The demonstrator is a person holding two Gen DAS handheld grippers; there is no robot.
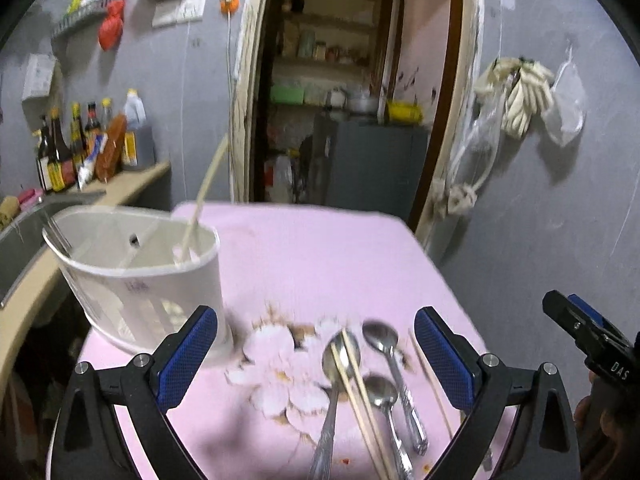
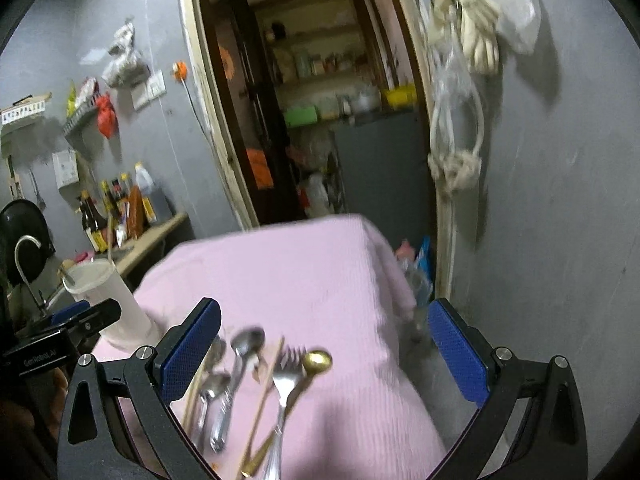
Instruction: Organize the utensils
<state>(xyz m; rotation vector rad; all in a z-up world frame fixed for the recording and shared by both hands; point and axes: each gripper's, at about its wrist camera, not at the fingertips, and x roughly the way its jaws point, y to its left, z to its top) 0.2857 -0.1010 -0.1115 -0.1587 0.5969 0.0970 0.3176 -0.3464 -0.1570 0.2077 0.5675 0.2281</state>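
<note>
A white utensil holder (image 1: 136, 276) stands at the left of the pink cloth-covered table (image 1: 320, 248); a pale chopstick (image 1: 204, 196) leans inside it. Several silver spoons (image 1: 380, 336) and a pair of chopsticks (image 1: 360, 396) lie on the cloth. My left gripper (image 1: 316, 360) is open and empty above them. My right gripper (image 2: 324, 356) is open and empty over a silver fork (image 2: 286, 376), a gold spoon (image 2: 318, 360), a chopstick (image 2: 266, 388) and spoons (image 2: 246, 344). The holder also shows in the right wrist view (image 2: 116, 300).
A counter (image 1: 132, 184) with several sauce bottles (image 1: 76, 140) and a sink (image 1: 24, 236) lies left of the table. An open doorway (image 1: 344, 100) to a storeroom is behind. A grey wall (image 1: 560, 208) with hanging bags is at the right.
</note>
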